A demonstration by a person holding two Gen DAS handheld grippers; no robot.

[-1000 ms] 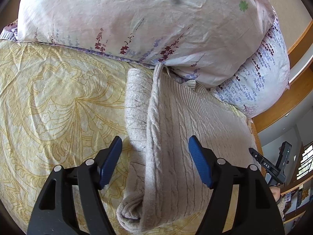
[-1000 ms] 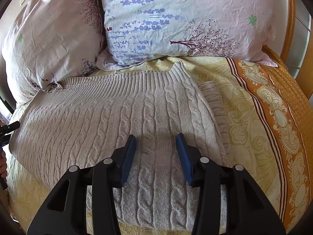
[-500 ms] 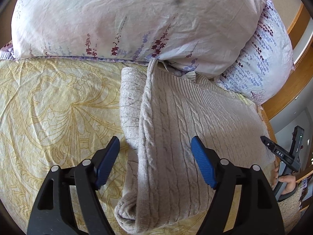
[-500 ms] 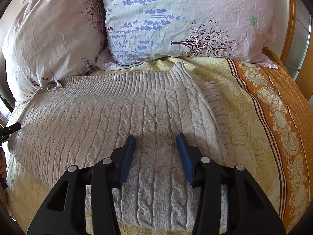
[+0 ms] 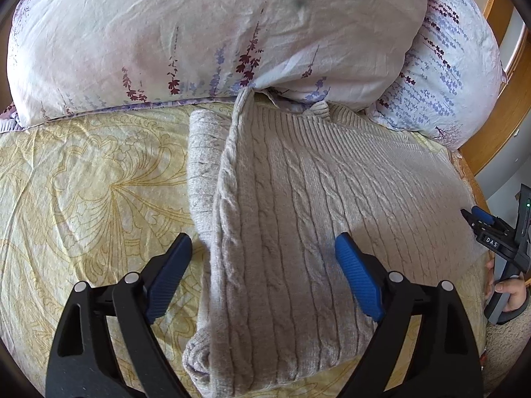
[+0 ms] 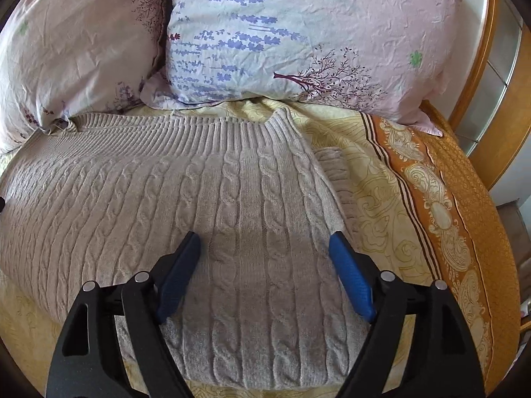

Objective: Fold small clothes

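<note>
Sweater (image 5: 298, 219) lies flat on the bed (image 5: 83, 182), hem against the pillows (image 5: 199, 33), long axis running between both grippers; left gripper (image 5: 264, 278) straddles its folded-in side edge, right gripper (image 6: 265, 275) over the opposite side, both fingers wide, holding nothing.

A bed (image 5: 83, 179) spread with a yellow sheet (image 6: 375, 205) in a pale scrolling pattern – along its right side runs an orange border (image 6: 444, 219) with cream motifs. A beige cable-knit sweater (image 6: 232, 199) lies flat across the sheet, one sleeve (image 5: 204, 165) folded under its edge. Two floral pillows (image 6: 298, 33) rest at the head – the sweater's ribbed hem touches them
</note>
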